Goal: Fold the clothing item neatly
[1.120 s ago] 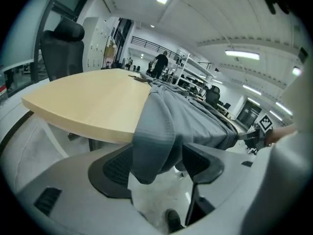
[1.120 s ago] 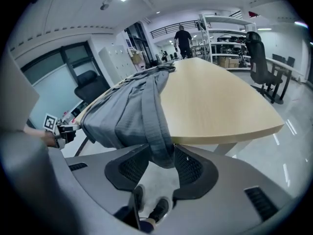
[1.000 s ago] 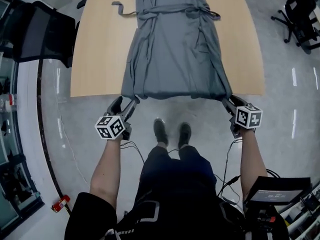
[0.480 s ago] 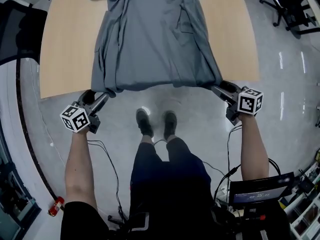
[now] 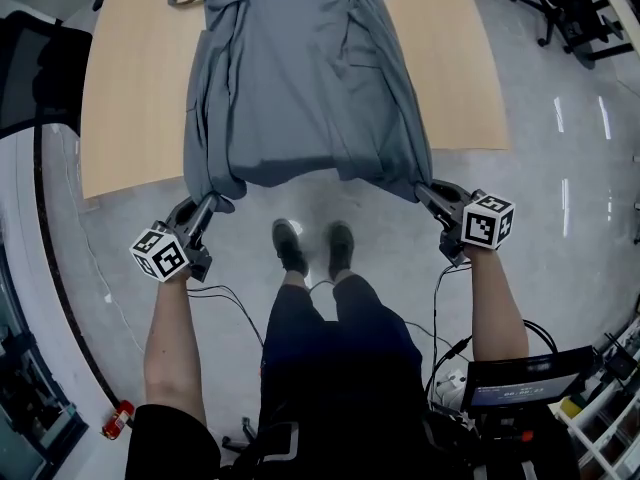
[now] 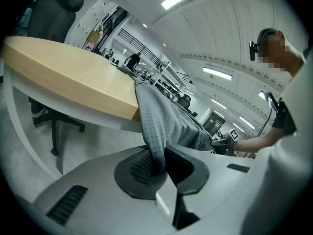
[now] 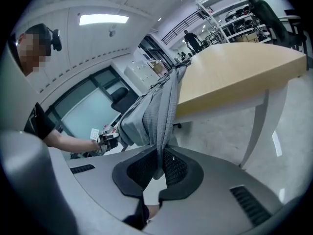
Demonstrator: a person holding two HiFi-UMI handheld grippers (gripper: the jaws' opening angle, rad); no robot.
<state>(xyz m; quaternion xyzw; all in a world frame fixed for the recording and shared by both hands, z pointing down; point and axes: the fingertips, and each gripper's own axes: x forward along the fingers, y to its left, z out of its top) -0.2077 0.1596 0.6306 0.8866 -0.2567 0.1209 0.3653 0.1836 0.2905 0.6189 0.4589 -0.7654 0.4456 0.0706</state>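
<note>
The grey robe (image 5: 305,78) is lying flat down the length of the desk (image 5: 130,108), with its near hem hanging off the near edge. That's why we're down at that edge: we reckon the two bottom corners are the handles for folding it lengthwise. Our left gripper (image 5: 212,204) has just been closing and is now pinched on the left hem corner, waffle cloth squeezed between the pads. Our right gripper (image 5: 423,190) is the same deal, just closed and clamped tight on the right corner. The hem is stretched between them.
</note>
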